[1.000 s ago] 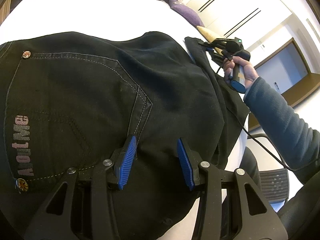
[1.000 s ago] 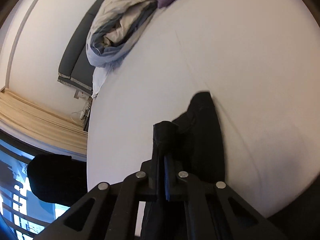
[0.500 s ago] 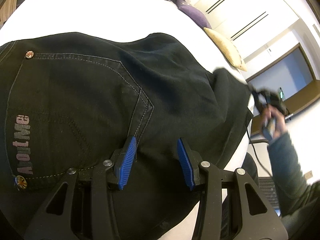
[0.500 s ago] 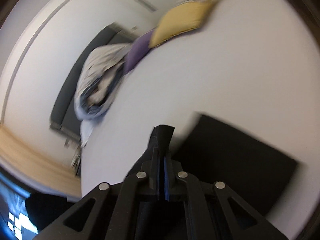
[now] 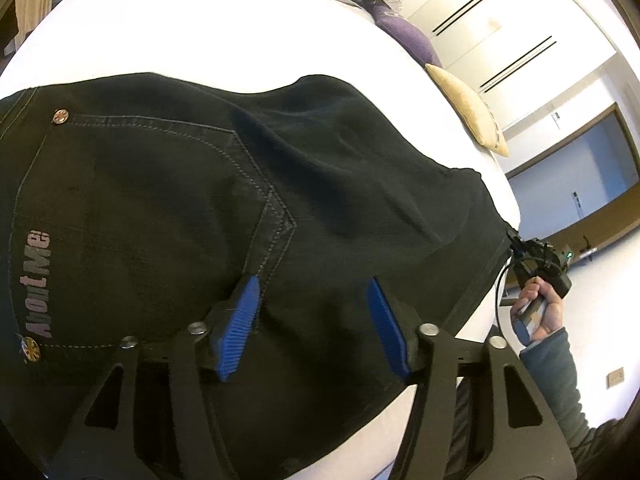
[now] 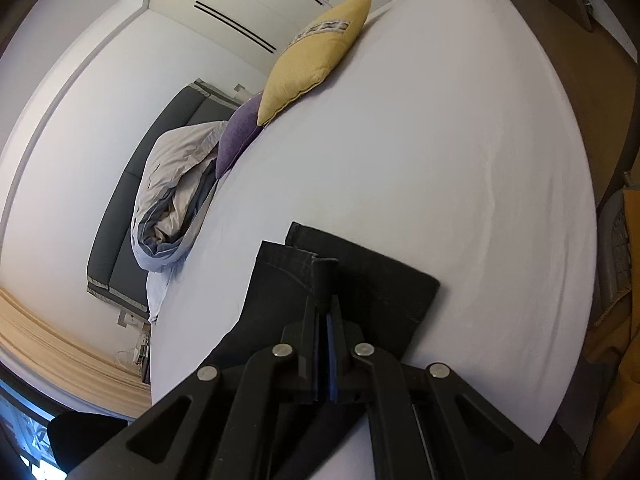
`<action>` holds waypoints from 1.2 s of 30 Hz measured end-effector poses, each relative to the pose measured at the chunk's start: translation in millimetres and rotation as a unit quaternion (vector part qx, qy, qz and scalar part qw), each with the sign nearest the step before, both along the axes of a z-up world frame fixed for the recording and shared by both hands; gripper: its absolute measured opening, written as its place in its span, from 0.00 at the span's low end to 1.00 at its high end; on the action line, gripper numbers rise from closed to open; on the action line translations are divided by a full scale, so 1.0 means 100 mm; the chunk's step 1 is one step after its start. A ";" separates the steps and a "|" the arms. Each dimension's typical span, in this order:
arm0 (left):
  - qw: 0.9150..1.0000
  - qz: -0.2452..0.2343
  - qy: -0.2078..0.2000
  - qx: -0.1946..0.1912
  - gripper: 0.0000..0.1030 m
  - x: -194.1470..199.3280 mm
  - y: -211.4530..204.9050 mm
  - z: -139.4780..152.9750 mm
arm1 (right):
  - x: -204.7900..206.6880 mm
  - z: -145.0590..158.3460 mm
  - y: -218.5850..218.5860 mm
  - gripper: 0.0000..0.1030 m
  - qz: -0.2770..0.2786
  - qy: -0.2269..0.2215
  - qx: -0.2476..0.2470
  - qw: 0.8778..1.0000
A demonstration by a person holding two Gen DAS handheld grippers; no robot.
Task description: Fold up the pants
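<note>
Black jeans (image 5: 160,208) lie on the white bed (image 5: 200,20), back pocket and "About Me" label facing up. My left gripper (image 5: 312,284) hovers low over the seat of the jeans. Its blue pads stand apart and are opening, with flat cloth under the gap and nothing pinched. In the left wrist view, a hand holds my right gripper (image 5: 516,248) at the bed's right edge, shut on the far end of the jeans. In the right wrist view, that gripper (image 6: 326,300) is shut on the hem, and the leg ends (image 6: 368,280) are spread on the sheet (image 6: 440,140).
A yellow cushion (image 6: 316,60), a purple cushion (image 6: 240,136) and a crumpled grey duvet (image 6: 176,184) lie along the bed's far side by a dark headboard. The mattress edge drops off at the right, where a chair (image 6: 616,248) stands close.
The right gripper has carried the leg end from the middle of the bed out to its right edge, stretching the jeans flat. The left gripper's pads have spread wider.
</note>
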State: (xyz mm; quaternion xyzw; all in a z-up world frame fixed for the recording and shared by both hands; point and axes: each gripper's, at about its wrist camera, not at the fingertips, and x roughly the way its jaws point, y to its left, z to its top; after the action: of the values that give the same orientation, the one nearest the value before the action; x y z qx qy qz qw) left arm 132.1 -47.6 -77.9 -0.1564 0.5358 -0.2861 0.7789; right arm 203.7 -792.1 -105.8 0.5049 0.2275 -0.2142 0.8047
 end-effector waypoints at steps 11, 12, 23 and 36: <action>1.000 -0.014 -0.016 0.007 0.64 0.01 -0.19 0.06 | -0.30 -0.10 -0.12 0.03 -0.025 -0.008 0.014 1.000; 1.000 -0.015 -0.017 0.006 0.64 0.02 -0.20 0.06 | -0.34 -0.11 -0.11 0.03 -0.030 -0.008 0.015 0.999; 0.999 -0.033 -0.021 0.004 0.64 0.16 -0.30 0.10 | -0.43 -0.17 -0.19 0.03 -0.043 0.004 0.018 0.999; 0.999 -0.036 -0.018 -0.009 0.64 0.27 -0.29 0.13 | -0.79 0.30 -0.26 0.55 -0.121 0.065 -0.018 0.990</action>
State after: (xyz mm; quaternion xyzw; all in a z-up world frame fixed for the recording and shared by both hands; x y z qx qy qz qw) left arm 159.3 -76.6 -64.5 -0.1389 0.5244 -0.3214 0.7761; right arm 124.4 -817.6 -75.3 0.4990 0.2127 -0.3462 0.7655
